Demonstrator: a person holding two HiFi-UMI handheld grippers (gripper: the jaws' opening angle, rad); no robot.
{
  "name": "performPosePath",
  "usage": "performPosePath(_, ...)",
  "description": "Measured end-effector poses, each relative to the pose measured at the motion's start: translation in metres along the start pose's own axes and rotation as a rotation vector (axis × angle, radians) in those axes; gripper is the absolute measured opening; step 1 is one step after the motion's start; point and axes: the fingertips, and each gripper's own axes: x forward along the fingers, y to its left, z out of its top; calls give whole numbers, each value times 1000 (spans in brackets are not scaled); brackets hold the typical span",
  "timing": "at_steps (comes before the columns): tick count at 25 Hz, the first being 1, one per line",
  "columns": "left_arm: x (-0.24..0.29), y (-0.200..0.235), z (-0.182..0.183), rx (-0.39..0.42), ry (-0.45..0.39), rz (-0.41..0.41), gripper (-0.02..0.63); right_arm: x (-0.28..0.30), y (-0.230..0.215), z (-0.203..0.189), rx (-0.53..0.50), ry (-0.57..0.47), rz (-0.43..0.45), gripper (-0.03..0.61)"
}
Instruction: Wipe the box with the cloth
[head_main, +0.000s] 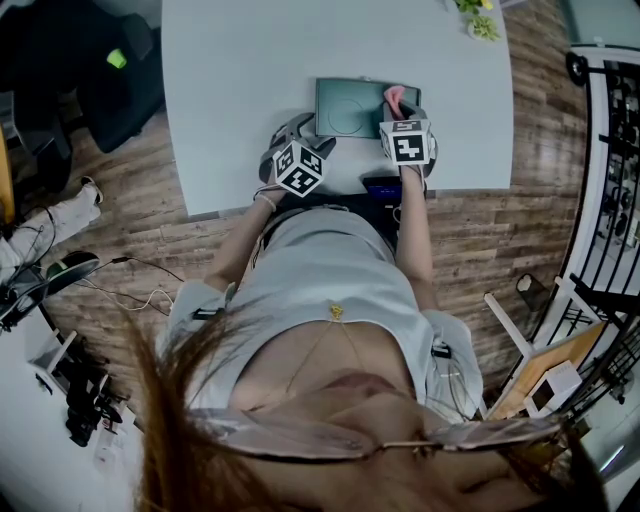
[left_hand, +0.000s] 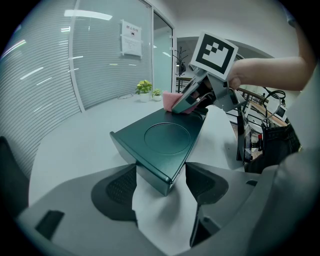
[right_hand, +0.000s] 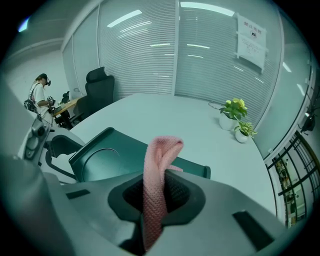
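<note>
Where the pale grey round-edged worktop (head_main: 240, 80) comes nearest the person, a dark green flat rectangular box (left_hand: 165, 137) with a round recess in its top lies on it. The left hand-held gripper (left_hand: 161, 192) stands with its jaws apart, and the box's near corner pokes in between them. Whether the pads touch the box cannot be told. The right hand-held gripper (right_hand: 157, 195) has its jaws closed on a pink knitted cloth (right_hand: 161, 155), which stands up in a folded loop above the jaws and hangs down below them. Seen from the left gripper view, this cloth rests at the far end of the box's top; the head view puts it at the box's far right corner. Two small potted green plants (right_hand: 234, 112) stand well apart from the box, near the worktop's far edge.
</note>
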Motion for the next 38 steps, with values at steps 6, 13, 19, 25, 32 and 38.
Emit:
performPosePath(6, 0, 0, 0, 2, -1, -1, 318, 1, 9, 1, -9, -1, 22, 44)
performPosePath(13, 1, 0, 0, -1, 0, -2, 318, 4, 17, 3, -14, 6, 43, 44)
performPosePath(19, 1, 0, 0, 1, -1, -2, 318, 3, 21, 5, -26, 2, 55, 44)
performPosePath(25, 1, 0, 1, 0, -2, -2, 318, 3, 28, 7, 10, -17, 101, 44)
performPosePath(32, 0, 0, 0, -1, -1, -4, 318, 7, 43, 14, 46, -37, 169, 44)
performPosePath(38, 1, -1, 0, -1, -1, -4, 318, 9, 57, 19, 36, -40, 200, 44)
